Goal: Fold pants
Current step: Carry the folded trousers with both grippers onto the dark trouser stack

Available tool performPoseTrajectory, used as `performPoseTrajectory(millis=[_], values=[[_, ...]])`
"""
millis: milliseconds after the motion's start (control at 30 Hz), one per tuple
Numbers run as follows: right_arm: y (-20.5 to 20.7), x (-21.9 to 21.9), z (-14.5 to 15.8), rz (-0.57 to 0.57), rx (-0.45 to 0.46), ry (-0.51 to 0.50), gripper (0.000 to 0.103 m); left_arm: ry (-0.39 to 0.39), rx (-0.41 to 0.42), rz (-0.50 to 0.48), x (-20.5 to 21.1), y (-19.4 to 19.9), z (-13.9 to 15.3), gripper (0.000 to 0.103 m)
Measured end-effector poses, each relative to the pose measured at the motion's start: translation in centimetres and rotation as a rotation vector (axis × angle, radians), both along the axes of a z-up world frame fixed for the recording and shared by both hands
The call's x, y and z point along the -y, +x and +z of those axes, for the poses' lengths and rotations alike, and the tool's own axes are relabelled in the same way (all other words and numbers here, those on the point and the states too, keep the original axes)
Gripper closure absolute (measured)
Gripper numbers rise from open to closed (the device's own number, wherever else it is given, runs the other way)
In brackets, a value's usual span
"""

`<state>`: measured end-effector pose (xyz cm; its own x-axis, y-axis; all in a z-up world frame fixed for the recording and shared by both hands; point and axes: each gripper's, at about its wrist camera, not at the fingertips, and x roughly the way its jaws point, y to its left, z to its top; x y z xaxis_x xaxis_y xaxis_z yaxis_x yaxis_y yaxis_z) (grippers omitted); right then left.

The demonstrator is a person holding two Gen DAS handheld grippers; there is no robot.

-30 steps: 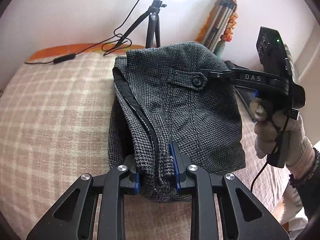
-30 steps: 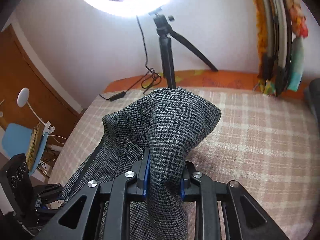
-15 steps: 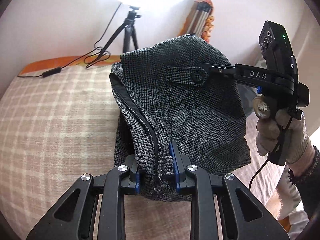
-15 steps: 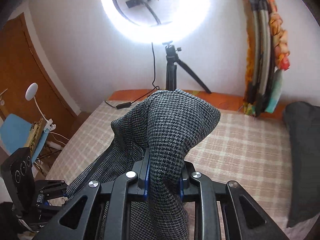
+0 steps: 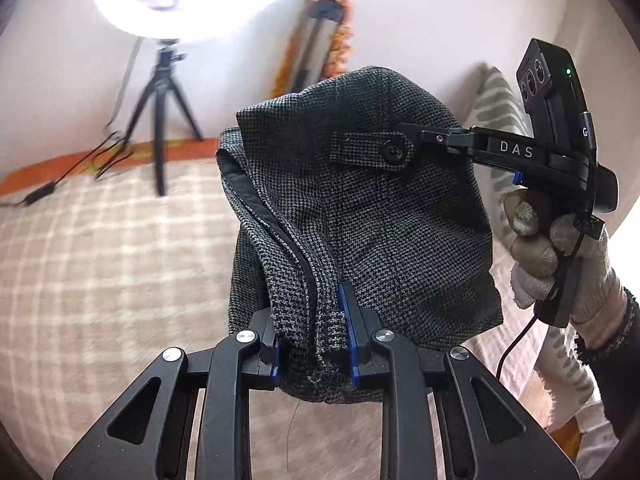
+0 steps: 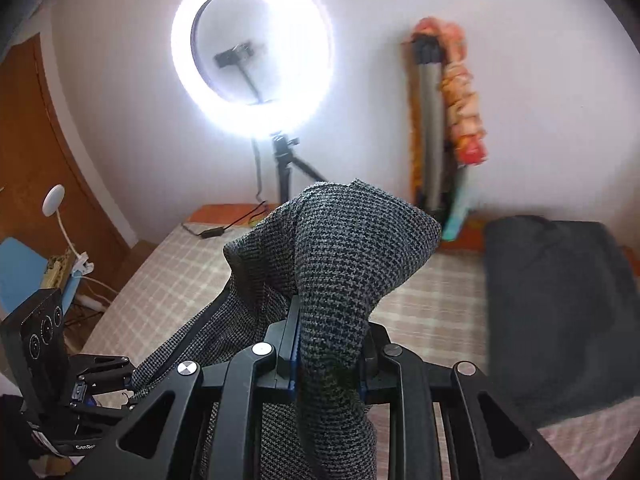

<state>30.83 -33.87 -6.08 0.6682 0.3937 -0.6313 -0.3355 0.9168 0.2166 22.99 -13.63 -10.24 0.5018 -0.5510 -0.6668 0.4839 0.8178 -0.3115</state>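
Note:
The grey houndstooth pants (image 5: 360,216) hang in a folded bundle above the checked bed cover (image 5: 100,264). My left gripper (image 5: 312,336) is shut on the bundle's near edge, by the dark-lined waistband. My right gripper (image 5: 416,140) is shut on the far upper part, beside the buttoned pocket tab (image 5: 372,150). In the right wrist view the pants (image 6: 340,248) drape over my right gripper (image 6: 328,356), and the left gripper (image 6: 100,372) holds the cloth at lower left.
A lit ring light (image 6: 252,56) on a black tripod (image 5: 160,120) stands at the bed's far edge with its cable (image 5: 60,180). A dark folded garment (image 6: 560,312) lies on the bed to the right. A folded stand (image 6: 440,120) leans on the wall.
Both grippers have lifted the pants bundle up off the bed. Both views tilted upward, so more wall and the ring light show.

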Motion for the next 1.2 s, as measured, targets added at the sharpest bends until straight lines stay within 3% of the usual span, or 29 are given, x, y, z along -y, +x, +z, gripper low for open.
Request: performPoseTrajectory(millis=[367, 833, 1000, 1200], values=[[0.2, 9.0, 4.1, -0.110, 0.069, -0.066, 0.084, -0.028, 0.072, -0.100, 9.6, 2.4, 2.4, 0.081], [4.6, 18.6, 7.3, -0.206, 0.133, -0.208, 0.084, -0.053, 0.136, -0.149, 21.3, 6.6, 3.6, 0.081], [7.3, 20.8, 6.8, -0.218, 0.125, -0.253, 0.084, -0.030, 0.150, -0.148, 24.3, 8.0, 2.8, 0.081], [10.2, 22.4, 4.0, -0.219, 0.091, -0.257, 0.084, 0.000, 0.106, -0.129, 25.9, 9.5, 0.4, 0.081]])
